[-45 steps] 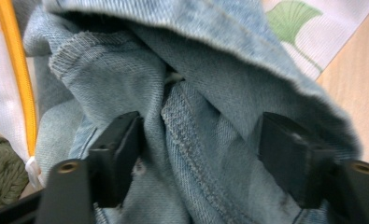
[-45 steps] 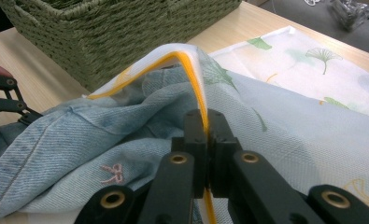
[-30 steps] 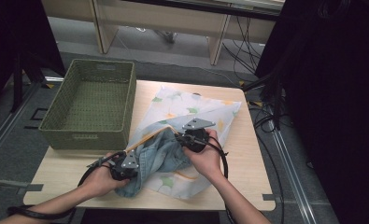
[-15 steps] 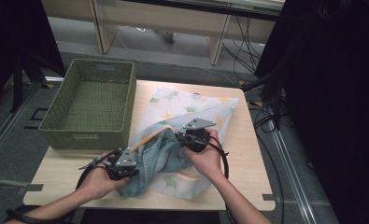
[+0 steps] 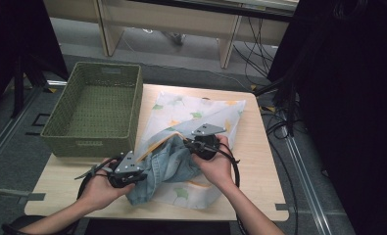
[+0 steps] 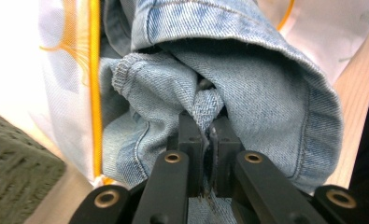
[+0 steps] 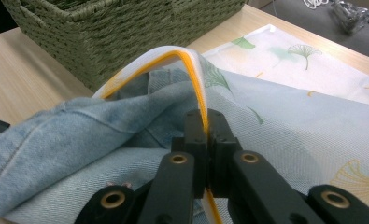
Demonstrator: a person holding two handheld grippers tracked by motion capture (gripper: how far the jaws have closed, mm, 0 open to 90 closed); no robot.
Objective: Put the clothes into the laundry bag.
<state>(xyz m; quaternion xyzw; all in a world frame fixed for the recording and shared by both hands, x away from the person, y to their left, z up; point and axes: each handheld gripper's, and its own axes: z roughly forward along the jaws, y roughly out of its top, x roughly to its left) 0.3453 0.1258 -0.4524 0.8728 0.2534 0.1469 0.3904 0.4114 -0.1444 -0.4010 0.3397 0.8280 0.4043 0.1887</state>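
L gripper (image 6: pixel 204 135) clenched on denim jeans (image 6: pixel 247 70); R gripper (image 7: pixel 205 128) pinching bag's (image 7: pixel 313 126) orange-edged rim.

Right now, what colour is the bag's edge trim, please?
Orange-yellow trim, clearest in the right gripper view.

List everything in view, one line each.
jeans: 1, light blue denim, bunched at the bag's mouth, table front
bag: 1, white mesh with leaf print and orange edging, flat on table centre
basket: 1, green woven, table's left side
table: 1, light wood
desk: 1, beige, beyond the table
cables: several, black, floor at right
left gripper: 1, black, shut on a denim fold
right gripper: 1, black, shut on the bag's orange edge
hands: 2, on the grippers, from bottom
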